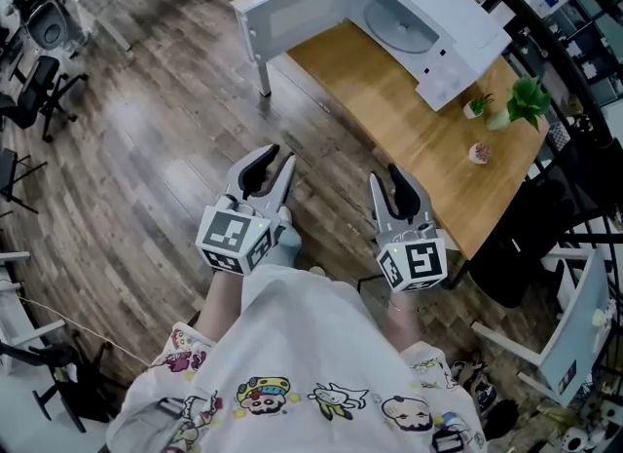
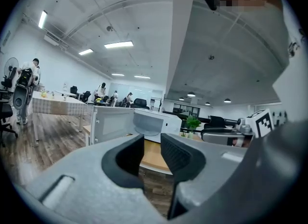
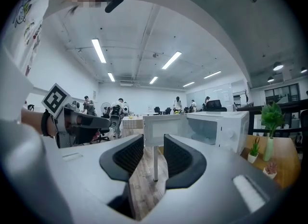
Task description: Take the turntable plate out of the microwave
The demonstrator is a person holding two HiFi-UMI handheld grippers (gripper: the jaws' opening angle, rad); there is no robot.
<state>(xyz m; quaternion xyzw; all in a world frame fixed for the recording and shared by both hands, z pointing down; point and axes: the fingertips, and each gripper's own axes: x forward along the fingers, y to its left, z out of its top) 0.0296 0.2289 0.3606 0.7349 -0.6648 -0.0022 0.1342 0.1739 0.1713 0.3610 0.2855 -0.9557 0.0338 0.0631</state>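
The turntable plate (image 1: 399, 27) lies inside the microwave (image 1: 458, 47), flat on the floor of its chamber, and nothing touches it. Around everything runs the wood floor (image 1: 146, 149), over which we stand, with a long wooden table (image 1: 389, 100) reaching away from us to the upper right. The microwave sits at the far end of that table, its door (image 1: 292, 18) swung wide to the left, so that the pale round plate shows plainly in the open chamber. Our printed white shirt (image 1: 292, 363) fills the lower part of the head view. A black office chair (image 1: 39, 91) stands by the left edge of the room, well apart from the table. We hold the left gripper (image 1: 277, 164) and the right gripper (image 1: 386, 183) side by side in front of us, over the floor and the near edge of the table, both pointing toward the microwave and well short of it. Each gripper's jaws stand partly apart, a narrow gap between the dark pads, and nothing sits between them. On the table just this side of the microwave are a green plant (image 1: 529, 100), a smaller potted plant (image 1: 477, 105) and a little pinkish pot (image 1: 480, 153).
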